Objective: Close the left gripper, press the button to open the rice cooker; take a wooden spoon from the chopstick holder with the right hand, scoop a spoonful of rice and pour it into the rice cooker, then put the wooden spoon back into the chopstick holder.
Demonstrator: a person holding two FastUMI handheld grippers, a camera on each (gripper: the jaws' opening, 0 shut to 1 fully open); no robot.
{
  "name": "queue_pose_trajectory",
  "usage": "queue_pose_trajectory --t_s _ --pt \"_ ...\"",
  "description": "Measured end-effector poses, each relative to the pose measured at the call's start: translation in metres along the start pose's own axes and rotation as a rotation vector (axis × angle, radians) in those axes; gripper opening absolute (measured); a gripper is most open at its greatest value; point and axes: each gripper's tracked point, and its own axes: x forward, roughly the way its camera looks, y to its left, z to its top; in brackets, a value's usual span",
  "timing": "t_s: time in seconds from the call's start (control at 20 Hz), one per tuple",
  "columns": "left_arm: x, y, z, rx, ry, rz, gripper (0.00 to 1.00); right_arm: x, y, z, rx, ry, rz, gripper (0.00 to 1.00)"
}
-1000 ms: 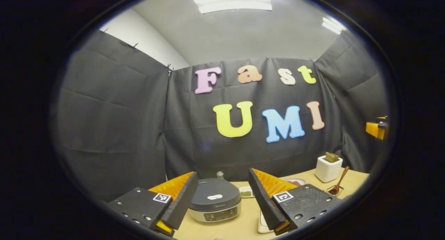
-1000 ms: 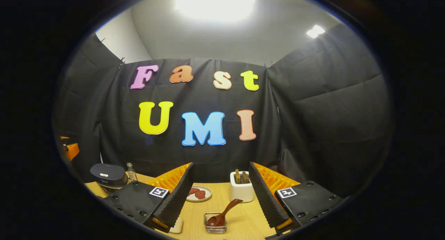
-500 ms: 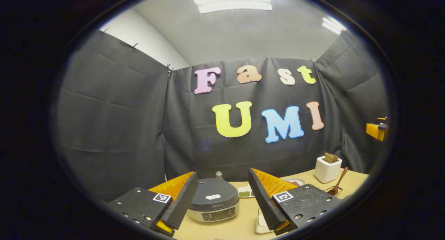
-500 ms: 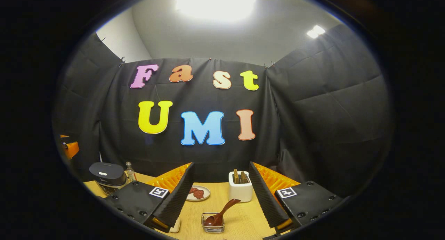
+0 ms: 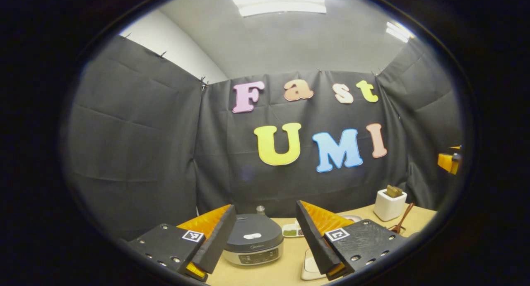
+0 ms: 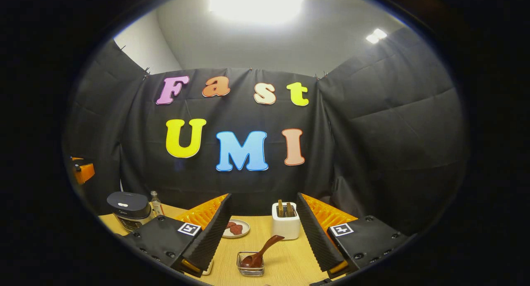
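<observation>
Sitting between open left tongs [image 5: 261, 253], lidded rice cooker [image 5: 253, 244], untouched

Both views face the back wall low over the table [image 5: 285, 265].

Lidded rice cooker [image 5: 253, 244] shut; wooden spoon [image 6: 261, 253] leaning in glass dish [image 6: 250, 270].

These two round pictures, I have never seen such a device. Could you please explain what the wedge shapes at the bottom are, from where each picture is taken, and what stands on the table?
A person holds one two-finger gripper in each hand, each carrying a camera. The wedges are each gripper's own fingers. Left gripper and right gripper are both open, holding nothing. On the table stand a closed rice cooker, a white chopstick holder, a small glass dish with a wooden spoon resting in it, a plate and a small bottle.
</observation>
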Motion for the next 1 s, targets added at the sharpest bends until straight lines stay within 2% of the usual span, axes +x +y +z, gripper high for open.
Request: queue_pose_trajectory --t_s 0.25,0.4,0.5,0.8,0.85,0.9,1.0 --pt "-0.001 -0.008 0.007 0.007 0.000 0.006 0.89 -0.001 -0.010 -0.002 0.009 0.003 0.009 0.97" --pt "-0.002 -0.012 0.012 0.018 -0.004 0.010 0.63 -0.003 -0.016 -0.003 0.006 0.003 0.017 0.97" --pt "-0.001 -0.016 0.015 0.019 -0.006 0.019 0.63 -0.003 -0.021 -0.004 0.004 0.002 0.028 0.97" --pt "-0.009 -0.022 0.024 0.034 -0.023 0.040 0.19 -0.007 -0.030 -0.012 0.012 0.013 0.080 0.97" --pt "-0.005 -0.019 0.026 0.039 -0.027 0.024 0.17 -0.006 -0.032 -0.012 0.011 0.010 0.079 0.96" --pt "-0.006 -0.014 0.030 0.046 -0.033 0.044 0.14 -0.006 -0.034 -0.013 0.016 0.012 0.076 0.97" --pt "0.005 -0.005 0.026 0.039 -0.027 0.045 0.01 -0.005 -0.032 -0.014 0.036 0.016 0.072 0.97"
